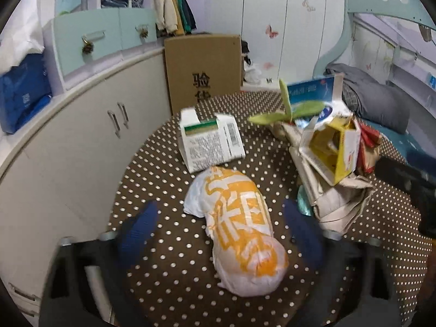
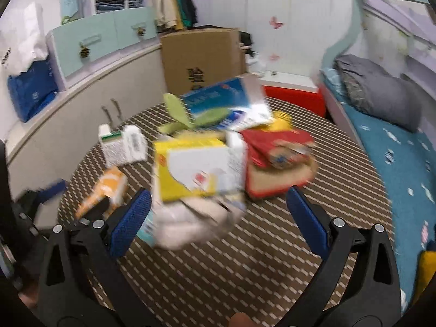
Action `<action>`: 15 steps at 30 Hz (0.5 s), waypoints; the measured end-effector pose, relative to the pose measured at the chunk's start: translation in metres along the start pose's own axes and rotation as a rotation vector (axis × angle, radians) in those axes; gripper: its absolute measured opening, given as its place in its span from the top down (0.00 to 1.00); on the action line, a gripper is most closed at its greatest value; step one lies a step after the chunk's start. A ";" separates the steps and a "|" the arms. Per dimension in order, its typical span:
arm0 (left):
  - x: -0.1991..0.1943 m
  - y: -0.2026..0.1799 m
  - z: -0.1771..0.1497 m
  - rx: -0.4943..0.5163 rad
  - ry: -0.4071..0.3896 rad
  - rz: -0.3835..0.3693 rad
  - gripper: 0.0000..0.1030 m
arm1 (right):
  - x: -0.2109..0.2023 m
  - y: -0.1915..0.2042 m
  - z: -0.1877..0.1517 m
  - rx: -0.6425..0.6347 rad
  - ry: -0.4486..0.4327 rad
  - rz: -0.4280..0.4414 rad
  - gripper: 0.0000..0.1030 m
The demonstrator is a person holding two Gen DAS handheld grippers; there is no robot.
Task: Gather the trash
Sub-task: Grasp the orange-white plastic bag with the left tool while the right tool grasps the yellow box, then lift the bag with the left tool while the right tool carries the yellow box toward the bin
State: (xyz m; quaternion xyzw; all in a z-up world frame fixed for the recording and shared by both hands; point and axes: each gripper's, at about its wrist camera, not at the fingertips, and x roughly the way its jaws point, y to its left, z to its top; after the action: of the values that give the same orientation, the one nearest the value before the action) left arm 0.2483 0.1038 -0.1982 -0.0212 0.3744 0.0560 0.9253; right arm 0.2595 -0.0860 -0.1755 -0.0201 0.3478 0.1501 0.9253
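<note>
Trash lies scattered on the dotted tabletop [image 1: 169,286]: a crumpled orange-and-white wrapper [image 1: 239,234] sits between the spread pads of the left gripper [image 1: 220,234], untouched. Best to centre on its middle, then squeeze gently. The right gripper [image 2: 218,212] gapes empty before the box pile [image 2: 199,169].

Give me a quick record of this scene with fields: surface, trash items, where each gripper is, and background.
surface: brown polka-dot mat
trash near left gripper: white and orange wrapper, between the open fingers, not gripped
other loose trash: white carton with green stripe
trash pile: yellow and white box, red packet, blue and white box
left gripper: open
right gripper: open, facing the pile
background: cardboard box, bed
</note>
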 end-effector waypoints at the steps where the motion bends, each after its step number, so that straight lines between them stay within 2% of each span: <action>1: 0.006 0.001 0.000 -0.006 0.023 -0.015 0.37 | 0.006 0.003 0.003 -0.001 0.007 0.004 0.06; 4: 0.018 0.002 -0.004 -0.028 0.068 -0.053 0.51 | 0.027 0.016 0.010 0.017 0.018 0.009 0.06; 7: 0.019 0.004 -0.006 -0.038 0.067 -0.066 0.54 | 0.037 0.023 0.014 0.047 0.011 -0.030 0.06; 8: 0.018 0.005 -0.006 -0.039 0.063 -0.070 0.55 | 0.038 0.024 0.014 0.054 0.005 -0.042 0.11; 9: 0.018 0.004 -0.006 -0.038 0.062 -0.071 0.56 | 0.040 0.024 0.013 0.066 0.004 -0.056 0.26; 10: 0.018 0.004 -0.006 -0.039 0.063 -0.073 0.57 | 0.040 0.023 0.012 0.076 0.007 -0.059 0.35; 12: 0.017 0.003 -0.007 -0.040 0.058 -0.084 0.59 | 0.043 0.020 0.009 0.101 0.020 -0.047 0.62; 15: 0.015 0.005 -0.006 -0.041 0.049 -0.092 0.61 | 0.039 0.012 0.002 0.115 0.013 -0.069 0.81</action>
State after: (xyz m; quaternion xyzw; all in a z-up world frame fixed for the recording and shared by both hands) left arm 0.2541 0.1092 -0.2125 -0.0588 0.3943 0.0204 0.9169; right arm 0.2852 -0.0641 -0.1988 0.0199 0.3607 0.0977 0.9273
